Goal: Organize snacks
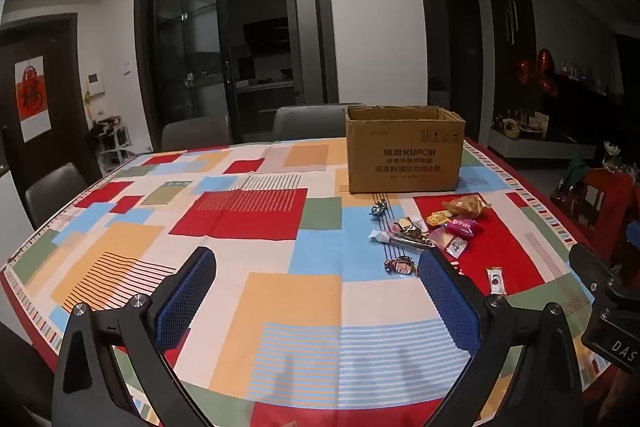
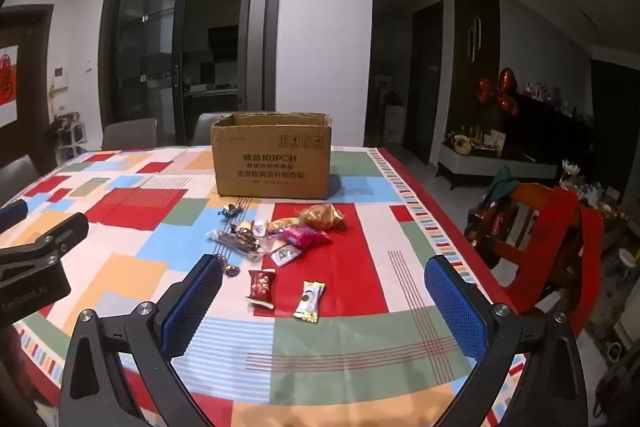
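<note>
On a table under a patchwork tablecloth [image 1: 256, 211] in a dim dining room we list an open-topped cardboard box [image 2: 272, 159], snacks [image 2: 280, 235] loose before it, left gripper [image 1: 316, 291] and right gripper [image 2: 324, 295] both spread wide and empty, and, in the right view only, a red packet [image 2: 262, 287] and a wooden chair [image 2: 536, 235].

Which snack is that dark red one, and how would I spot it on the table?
Start at the open cardboard box on the patchwork tablecloth. Come toward the camera past the heap of snacks to two packets lying apart. The red packet is the left one, beside a white and gold packet.
</note>
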Motion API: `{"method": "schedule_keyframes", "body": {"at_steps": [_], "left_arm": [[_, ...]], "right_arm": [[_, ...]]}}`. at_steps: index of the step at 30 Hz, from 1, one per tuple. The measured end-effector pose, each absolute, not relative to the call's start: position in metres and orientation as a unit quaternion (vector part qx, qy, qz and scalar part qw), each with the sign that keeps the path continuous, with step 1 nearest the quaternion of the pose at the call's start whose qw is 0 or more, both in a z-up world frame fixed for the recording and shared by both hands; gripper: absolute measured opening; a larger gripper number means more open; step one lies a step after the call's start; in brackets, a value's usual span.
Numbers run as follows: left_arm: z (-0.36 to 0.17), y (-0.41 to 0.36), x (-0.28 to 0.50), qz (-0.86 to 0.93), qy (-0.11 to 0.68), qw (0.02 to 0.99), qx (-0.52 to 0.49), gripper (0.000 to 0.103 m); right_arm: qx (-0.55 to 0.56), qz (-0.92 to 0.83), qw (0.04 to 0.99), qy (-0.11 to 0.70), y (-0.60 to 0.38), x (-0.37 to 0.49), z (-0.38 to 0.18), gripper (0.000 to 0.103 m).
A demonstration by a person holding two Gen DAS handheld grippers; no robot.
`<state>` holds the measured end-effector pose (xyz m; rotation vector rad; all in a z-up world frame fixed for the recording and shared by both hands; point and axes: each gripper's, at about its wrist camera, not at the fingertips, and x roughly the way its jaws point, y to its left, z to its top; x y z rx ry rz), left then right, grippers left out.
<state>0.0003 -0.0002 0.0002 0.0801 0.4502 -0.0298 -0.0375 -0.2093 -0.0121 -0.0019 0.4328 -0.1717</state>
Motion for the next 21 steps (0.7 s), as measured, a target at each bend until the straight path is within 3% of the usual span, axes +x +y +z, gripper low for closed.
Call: {"method": "schedule_keyframes", "body": {"at_steps": [21], "left_arm": [[-0.0011, 0.0026, -0.0030, -0.018, 0.218, 0.975, 0.039, 0.103]], "right_arm": [[-0.004, -0.085, 0.975, 0.205, -0.2073, -0.0392, -0.0115, 0.102]]}}
